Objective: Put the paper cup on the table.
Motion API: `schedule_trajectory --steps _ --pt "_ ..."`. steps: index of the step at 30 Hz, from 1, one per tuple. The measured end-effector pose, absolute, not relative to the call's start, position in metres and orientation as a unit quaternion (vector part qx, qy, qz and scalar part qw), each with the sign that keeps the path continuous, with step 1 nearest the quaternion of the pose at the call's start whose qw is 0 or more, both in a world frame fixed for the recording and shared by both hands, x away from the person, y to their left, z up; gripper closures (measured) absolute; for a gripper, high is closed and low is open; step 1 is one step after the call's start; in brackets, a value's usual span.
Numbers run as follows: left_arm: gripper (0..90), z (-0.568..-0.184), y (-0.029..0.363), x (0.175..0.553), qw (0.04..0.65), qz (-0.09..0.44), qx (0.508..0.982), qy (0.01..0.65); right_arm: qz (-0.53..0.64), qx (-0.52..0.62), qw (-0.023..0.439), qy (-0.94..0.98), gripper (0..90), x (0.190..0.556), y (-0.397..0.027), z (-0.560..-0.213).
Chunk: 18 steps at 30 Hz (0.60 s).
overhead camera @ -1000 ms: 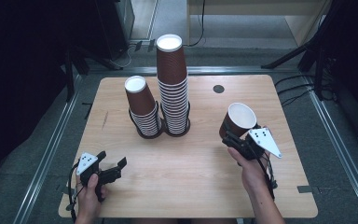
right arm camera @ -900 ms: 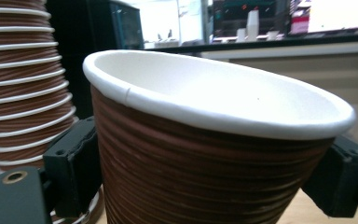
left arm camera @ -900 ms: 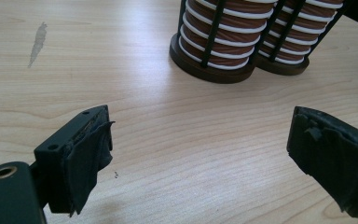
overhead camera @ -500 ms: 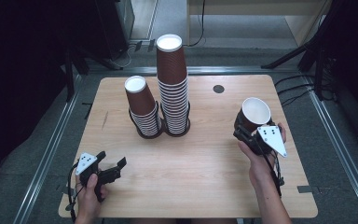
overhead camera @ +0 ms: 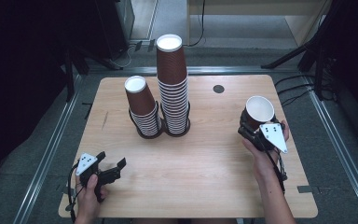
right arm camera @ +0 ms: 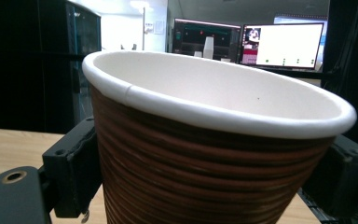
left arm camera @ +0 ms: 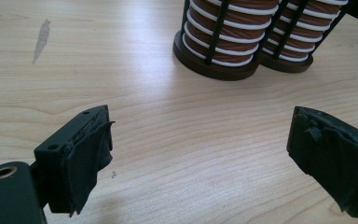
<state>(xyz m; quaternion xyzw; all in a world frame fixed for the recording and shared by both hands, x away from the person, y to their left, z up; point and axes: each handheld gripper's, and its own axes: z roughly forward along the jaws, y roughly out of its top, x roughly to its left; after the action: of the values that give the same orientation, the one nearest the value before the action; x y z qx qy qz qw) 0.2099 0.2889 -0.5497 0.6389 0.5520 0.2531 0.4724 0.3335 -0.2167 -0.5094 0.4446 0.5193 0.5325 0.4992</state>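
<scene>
On the light wooden desk (overhead camera: 196, 158), 2 stacks of brown ribbed paper cups stand side by side near the far middle: the shorter stack (overhead camera: 142, 109) to the left, touching the taller stack (overhead camera: 173, 86). A small dark round disc (overhead camera: 218, 88) lies right of them, near the far edge. A single brown ribbed paper cup (overhead camera: 258, 112) sits at the right side, well apart from the stacks, between the jaws of the right gripper (overhead camera: 254, 133). The left gripper (overhead camera: 109, 170) is at the near left corner.

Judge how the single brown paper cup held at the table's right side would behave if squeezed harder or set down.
The ribbed paper cup is thin-walled, so it would probably buckle under a harder squeeze from the right hand-held gripper. It is empty, so likely very light. Its narrow base and wide rolled rim suggest it tips easily.
</scene>
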Motion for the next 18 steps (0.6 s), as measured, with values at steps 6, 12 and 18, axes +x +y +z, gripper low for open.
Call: schedule_trajectory --steps 6,12,18 --pt "6.8 -0.552 0.287 0.21 0.475 0.253 0.642 0.547 0.516 0.443 0.493 0.543 12.1 0.344 -0.217 -0.526" --pt "6.9 -0.552 0.288 0.211 0.483 0.247 0.636 0.549 0.519 0.441 0.479 0.554 12.0 0.351 -0.214 -0.533" --pt "6.8 -0.553 0.285 0.21 0.476 0.25 0.648 0.54 0.518 0.46 0.464 0.553 12.0 0.359 -0.215 -0.541"
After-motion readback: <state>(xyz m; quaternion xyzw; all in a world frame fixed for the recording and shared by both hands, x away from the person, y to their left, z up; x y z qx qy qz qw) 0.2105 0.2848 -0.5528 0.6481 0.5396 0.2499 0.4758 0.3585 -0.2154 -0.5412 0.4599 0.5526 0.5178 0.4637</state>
